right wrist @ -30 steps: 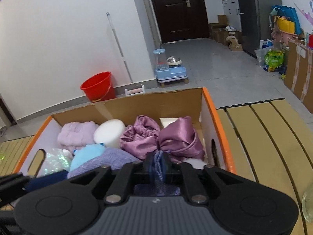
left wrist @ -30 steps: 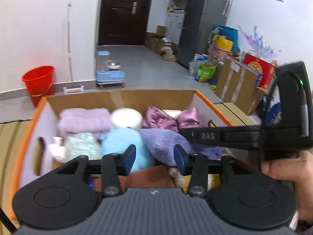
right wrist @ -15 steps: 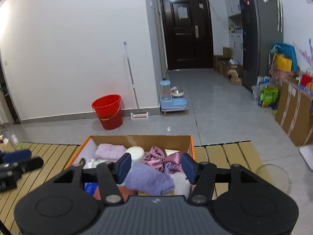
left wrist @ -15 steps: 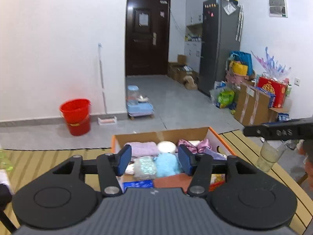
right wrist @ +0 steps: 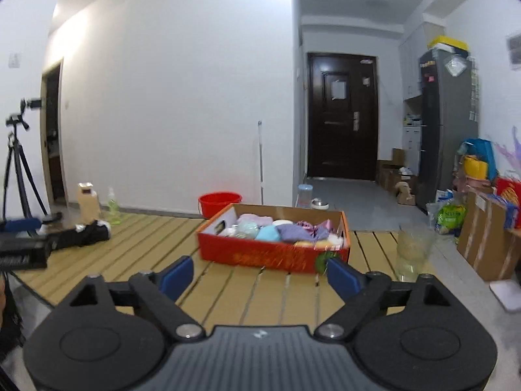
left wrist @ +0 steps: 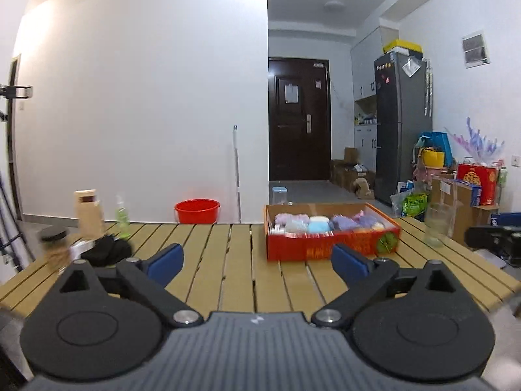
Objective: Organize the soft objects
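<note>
Fingers (left wrist: 169, 262) of both grippers opening, empty, now pulled well back from filled box (left wrist: 332, 247) on tabletop (left wrist: 228, 260); sorting seemingly finished.

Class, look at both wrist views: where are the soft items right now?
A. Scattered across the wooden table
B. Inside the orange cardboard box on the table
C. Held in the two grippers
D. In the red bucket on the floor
B: the soft items sit packed inside the orange cardboard box on the wooden table.
</note>
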Available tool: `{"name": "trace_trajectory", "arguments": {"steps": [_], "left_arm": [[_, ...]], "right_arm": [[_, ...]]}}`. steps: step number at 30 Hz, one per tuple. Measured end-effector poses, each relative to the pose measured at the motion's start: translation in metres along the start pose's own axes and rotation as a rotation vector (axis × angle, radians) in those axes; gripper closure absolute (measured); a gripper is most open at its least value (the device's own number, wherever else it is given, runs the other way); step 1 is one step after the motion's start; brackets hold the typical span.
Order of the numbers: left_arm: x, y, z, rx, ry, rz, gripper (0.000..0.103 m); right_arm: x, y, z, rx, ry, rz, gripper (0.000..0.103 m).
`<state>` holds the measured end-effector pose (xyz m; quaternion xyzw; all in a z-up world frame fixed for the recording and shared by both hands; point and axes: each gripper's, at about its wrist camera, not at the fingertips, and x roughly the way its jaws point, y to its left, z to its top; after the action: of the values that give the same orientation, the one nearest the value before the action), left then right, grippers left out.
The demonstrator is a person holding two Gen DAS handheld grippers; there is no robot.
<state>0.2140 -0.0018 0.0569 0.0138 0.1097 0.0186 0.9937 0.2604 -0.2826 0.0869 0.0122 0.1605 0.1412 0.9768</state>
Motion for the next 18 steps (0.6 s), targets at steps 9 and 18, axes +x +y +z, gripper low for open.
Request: {"name": "trace_trajectory", "arguments": {"steps": [9, 18], "left_arm": [[-0.153, 0.018, -0.057, 0.011, -0.07, 0.029, 0.0], [-0.153, 0.019, -0.052, -0.034, -0.086, -0.002, 0.0]], "right_arm": [[-0.167, 0.085, -0.099, -0.01, -0.052, -0.014, 0.0], [-0.176, 0.086, -0.097, 0.025, -0.065, -0.031, 0.0]]}}
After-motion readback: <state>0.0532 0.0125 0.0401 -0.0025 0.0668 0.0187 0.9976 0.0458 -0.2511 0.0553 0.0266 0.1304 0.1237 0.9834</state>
